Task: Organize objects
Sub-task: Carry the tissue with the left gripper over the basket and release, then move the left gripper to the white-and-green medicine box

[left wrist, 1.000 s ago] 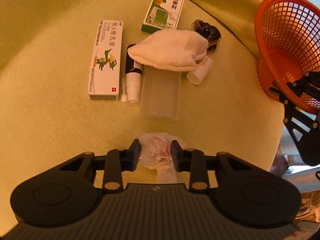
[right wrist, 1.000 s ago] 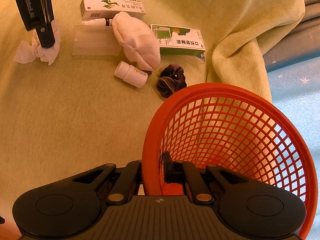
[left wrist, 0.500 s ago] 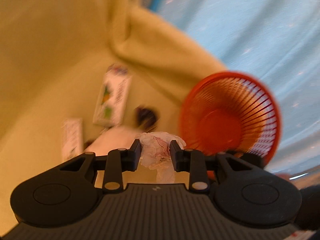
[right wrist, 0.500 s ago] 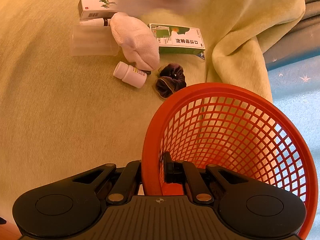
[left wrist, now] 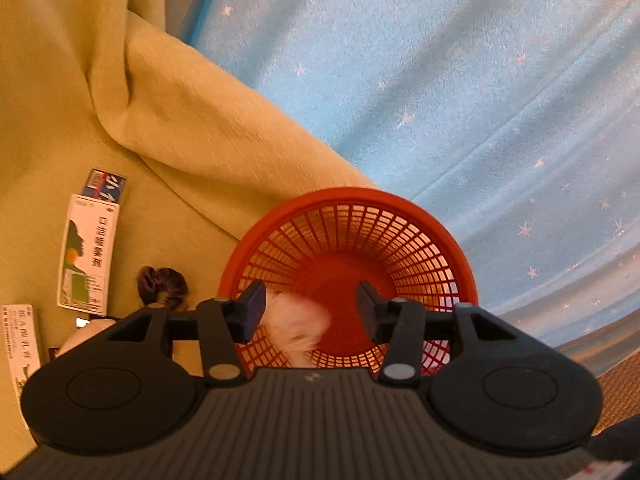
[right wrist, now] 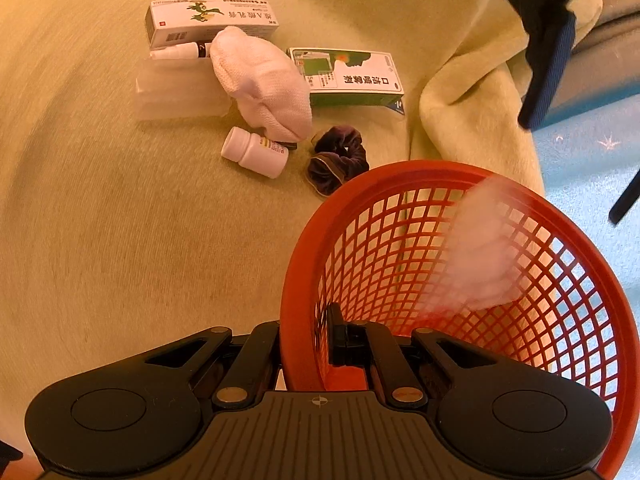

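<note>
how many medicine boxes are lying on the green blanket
2: the bird-printed box at the far edge, and the green-and-white box right of the white cloth. Others may be hidden.

Warm, amber-tinted light gives you soft, faint shadows and no glare. Fisheye distortion bends both views' edges. The crumpled tissue (right wrist: 482, 248) smears with motion blur inside the sharp orange basket (right wrist: 400, 176).
</note>
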